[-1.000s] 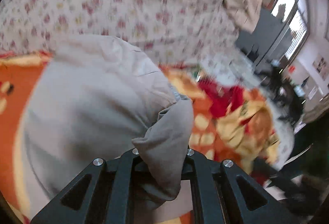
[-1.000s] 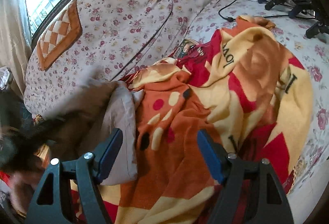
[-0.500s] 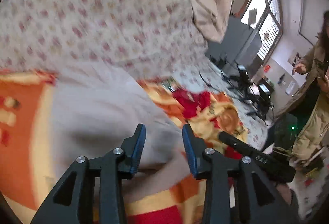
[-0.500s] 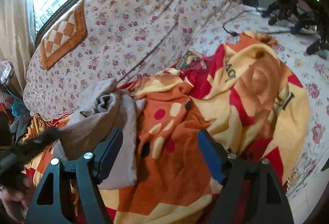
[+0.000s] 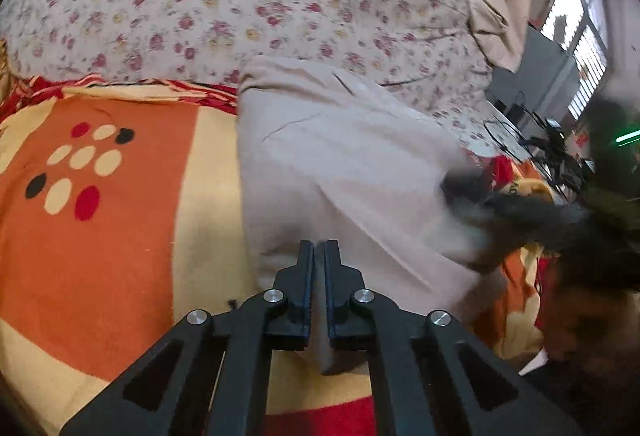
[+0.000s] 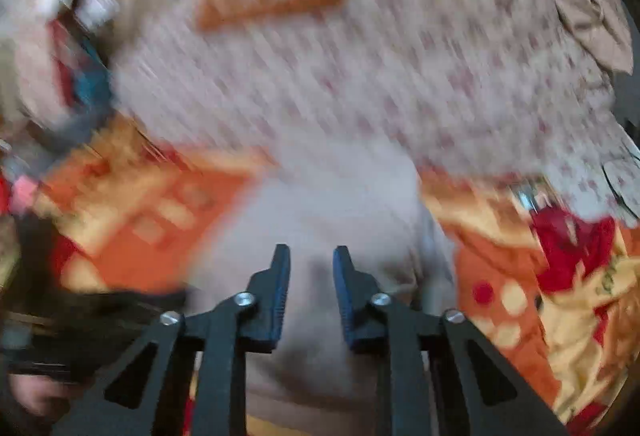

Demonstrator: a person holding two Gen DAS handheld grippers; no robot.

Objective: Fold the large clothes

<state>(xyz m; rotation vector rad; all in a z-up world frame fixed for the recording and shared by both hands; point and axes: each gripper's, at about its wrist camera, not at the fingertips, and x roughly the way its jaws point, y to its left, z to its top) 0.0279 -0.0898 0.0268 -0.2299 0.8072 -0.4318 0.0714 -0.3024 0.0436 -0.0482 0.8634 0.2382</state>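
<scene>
While the orange, cream and red patterned blanket [image 5: 100, 220] is covering most of the bed, a beige-grey garment [image 5: 340, 163] is lying on top of it, its far edge resting against the floral quilt [image 5: 248, 3] bunched up beyond the blanket. The left gripper [image 5: 319, 256], at the garment's near edge, is pinching a narrow fold of the cloth between nearly closed jaws. The right gripper [image 6: 310, 264] is hovering over the near part of the same garment [image 6: 344, 203] with its jaws partly apart and nothing between them; that view is heavily blurred. To do this step well, the right gripper probably needs to take the hem beside the left one, then both should be lifting together, keeping the edge taut and level so the fold lands flat.
</scene>
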